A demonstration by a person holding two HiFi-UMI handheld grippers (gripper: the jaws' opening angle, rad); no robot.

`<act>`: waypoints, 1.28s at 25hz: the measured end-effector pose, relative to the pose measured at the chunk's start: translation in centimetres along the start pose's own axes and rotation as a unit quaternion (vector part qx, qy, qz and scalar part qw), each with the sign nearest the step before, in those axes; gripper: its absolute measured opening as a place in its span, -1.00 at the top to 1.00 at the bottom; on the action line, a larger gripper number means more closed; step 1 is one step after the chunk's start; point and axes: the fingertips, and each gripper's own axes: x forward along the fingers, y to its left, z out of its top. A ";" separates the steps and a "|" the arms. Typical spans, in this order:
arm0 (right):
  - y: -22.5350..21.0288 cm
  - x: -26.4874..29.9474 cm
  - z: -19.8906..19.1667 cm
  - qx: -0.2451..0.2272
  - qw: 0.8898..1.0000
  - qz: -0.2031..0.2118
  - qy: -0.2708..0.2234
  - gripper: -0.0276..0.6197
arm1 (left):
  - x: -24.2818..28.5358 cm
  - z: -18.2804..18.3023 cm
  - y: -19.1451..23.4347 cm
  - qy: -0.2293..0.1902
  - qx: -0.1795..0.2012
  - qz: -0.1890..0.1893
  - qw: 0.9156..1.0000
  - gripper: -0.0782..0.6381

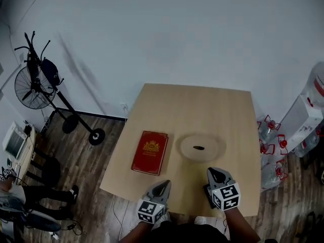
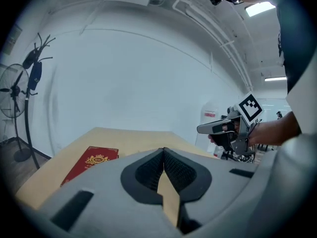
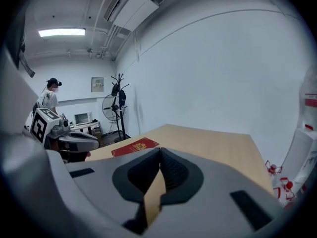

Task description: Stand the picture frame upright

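Cool, even light comes from ceiling strip lights (image 2: 260,7), glaring white in both gripper views. The head view is dimmer, darkening at its corners, with a soft round shadow (image 1: 200,147) on the table (image 1: 223,110). The 2 gripper views bend strongly, black at their edges.

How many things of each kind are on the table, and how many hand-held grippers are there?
red picture frame, lying flat: 1
round pale dish: 1
small dark object on the dish: 1
left hand-held gripper, right hand-held gripper, both shut: 2
Total: 5
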 end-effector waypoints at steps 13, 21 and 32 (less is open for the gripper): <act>-3.1 -2.4 -9.9 0.015 0.990 -0.050 0.130 0.70 | 1.8 -1.2 -2.6 0.023 -0.002 -0.068 0.997 0.78; -5.7 -3.7 -18.2 0.049 0.972 -0.056 0.224 0.54 | 1.9 -2.2 -3.6 0.028 0.002 -0.078 0.997 0.78; -7.5 -4.4 -25.3 0.062 0.950 -0.069 0.299 0.54 | 1.2 -3.2 -3.2 0.038 0.005 -0.072 0.997 0.78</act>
